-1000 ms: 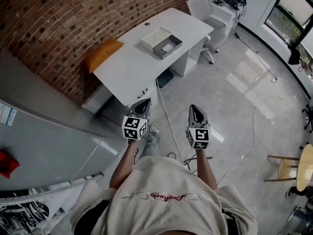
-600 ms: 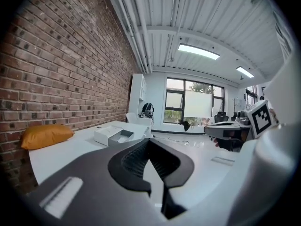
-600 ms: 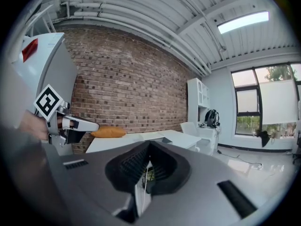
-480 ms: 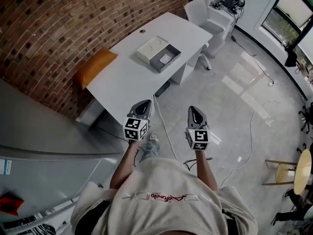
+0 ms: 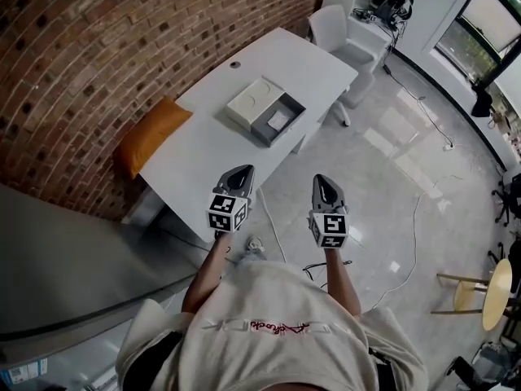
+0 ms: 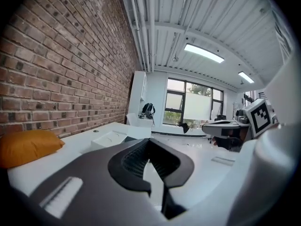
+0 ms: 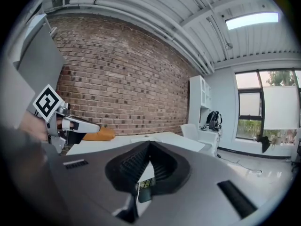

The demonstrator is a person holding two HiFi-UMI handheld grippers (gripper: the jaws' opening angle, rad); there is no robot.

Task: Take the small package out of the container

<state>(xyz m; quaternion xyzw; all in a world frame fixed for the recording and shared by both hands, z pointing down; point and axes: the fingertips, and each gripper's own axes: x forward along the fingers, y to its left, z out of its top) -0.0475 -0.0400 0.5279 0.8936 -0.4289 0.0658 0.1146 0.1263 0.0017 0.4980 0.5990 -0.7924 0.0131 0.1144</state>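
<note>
Claws, two, are hovering at lower centre: left claw (image 5: 238,175) and right claw (image 5: 325,186), each pressed together on nothing. Beyond them, one white worktop (image 5: 203,149) is carrying one grey container (image 5: 262,126), one small package (image 5: 278,120) lying inside it, one lid (image 5: 252,102) touching it, and one orange cushion (image 5: 146,137). Brick wall (image 5: 98,39) is filling the upper left.

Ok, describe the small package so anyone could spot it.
Find the white desk against the brick wall. On it sits an open grey rectangular container beside a cream lid. The small white package is the only thing inside it.
</note>
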